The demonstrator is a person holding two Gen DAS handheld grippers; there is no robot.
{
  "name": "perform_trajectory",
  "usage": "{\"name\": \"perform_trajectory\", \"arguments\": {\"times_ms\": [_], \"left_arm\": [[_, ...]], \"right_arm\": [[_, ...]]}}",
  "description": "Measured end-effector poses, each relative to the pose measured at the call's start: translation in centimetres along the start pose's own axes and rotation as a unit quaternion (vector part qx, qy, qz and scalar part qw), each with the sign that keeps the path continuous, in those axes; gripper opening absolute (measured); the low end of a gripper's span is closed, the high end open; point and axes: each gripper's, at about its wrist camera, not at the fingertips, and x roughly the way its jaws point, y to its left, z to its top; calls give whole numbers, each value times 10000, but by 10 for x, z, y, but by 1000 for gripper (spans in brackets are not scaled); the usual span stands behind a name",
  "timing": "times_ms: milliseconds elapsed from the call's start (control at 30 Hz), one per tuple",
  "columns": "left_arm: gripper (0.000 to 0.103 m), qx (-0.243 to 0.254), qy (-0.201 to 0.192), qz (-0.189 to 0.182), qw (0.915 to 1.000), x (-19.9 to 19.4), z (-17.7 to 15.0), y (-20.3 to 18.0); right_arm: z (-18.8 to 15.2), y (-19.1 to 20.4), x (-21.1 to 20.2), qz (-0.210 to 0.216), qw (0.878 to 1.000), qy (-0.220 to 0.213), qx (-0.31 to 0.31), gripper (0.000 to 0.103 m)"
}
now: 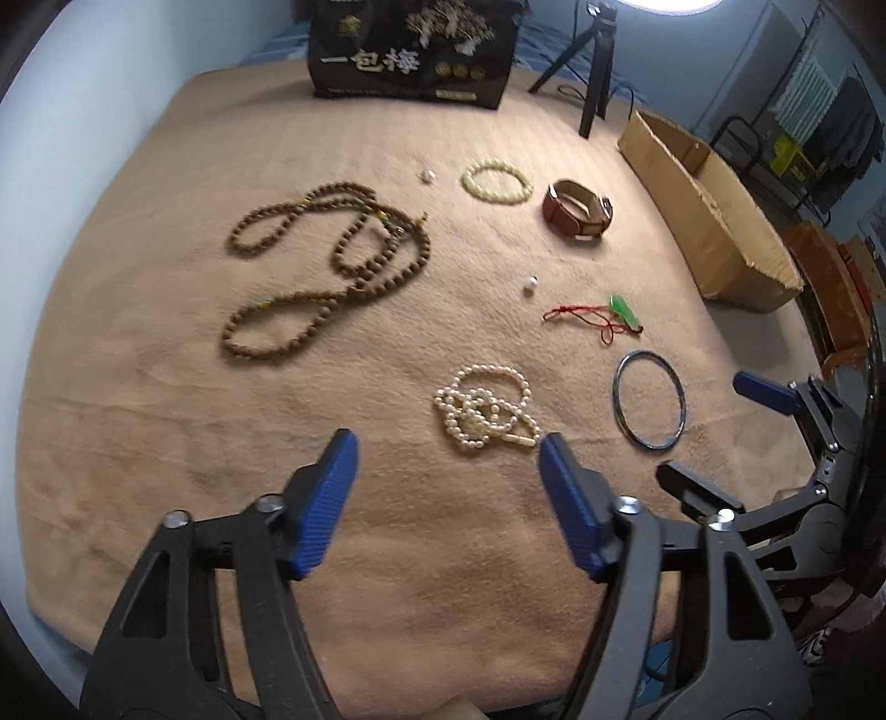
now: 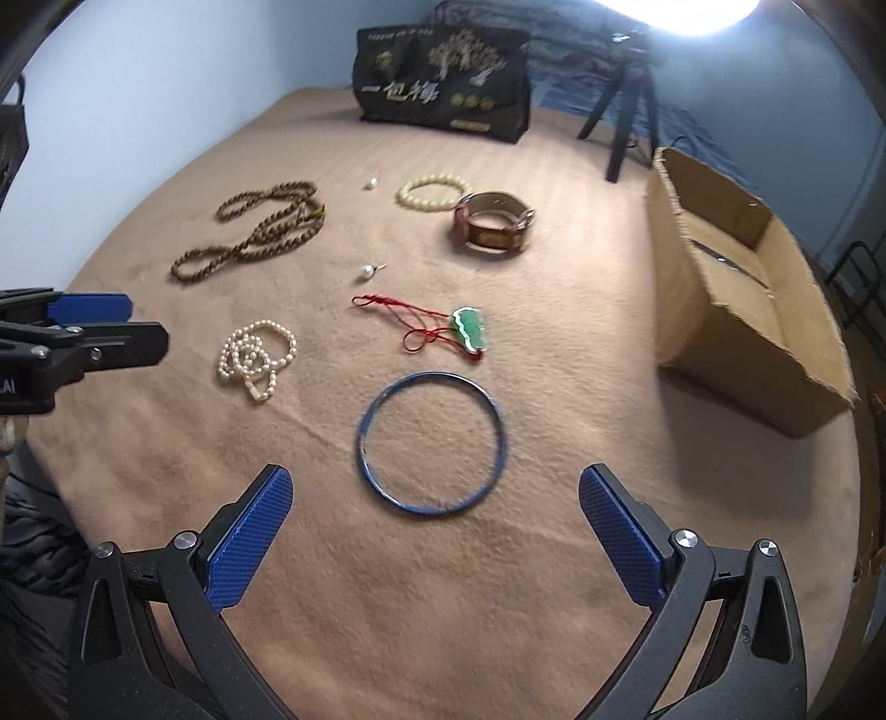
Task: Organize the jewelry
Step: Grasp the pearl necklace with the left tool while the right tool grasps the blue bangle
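Now both grippers are hovering with jaws spread and empty, the left gripper (image 1: 448, 448) near the limp pearl necklace (image 1: 487, 410), the right gripper (image 2: 434, 487) near the stiff, slippery bangle (image 2: 432, 443), best pinched across its rim.

The black bag (image 1: 415, 50) at the far edge of the blanket bears large pale Chinese characters reading 一包梅. The smaller print on it is too blurred to read. The left gripper (image 2: 88, 327) body shows the letters "LAI" at the frame edge.
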Motion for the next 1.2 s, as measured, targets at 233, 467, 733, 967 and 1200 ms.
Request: {"name": "perform_trajectory", "arguments": {"times_ms": [233, 467, 733, 967, 1200], "left_arm": [[64, 173, 176, 4, 9997, 24, 9, -13], [56, 127, 426, -32, 9990, 48, 17, -19], [56, 250, 511, 113, 9983, 68, 24, -27], [49, 415, 472, 326, 9975, 75, 25, -35], [26, 359, 463, 287, 9979, 75, 24, -33]], "right_arm": [[3, 1, 16, -35, 9998, 167, -107, 102], [7, -4, 25, -39, 9997, 225, -11, 102], [11, -3, 33, -65, 9996, 269, -9, 98], [10, -4, 40, -100, 9993, 369, 33, 90], [12, 1, 41, -56, 9992, 388, -56, 73]]}}
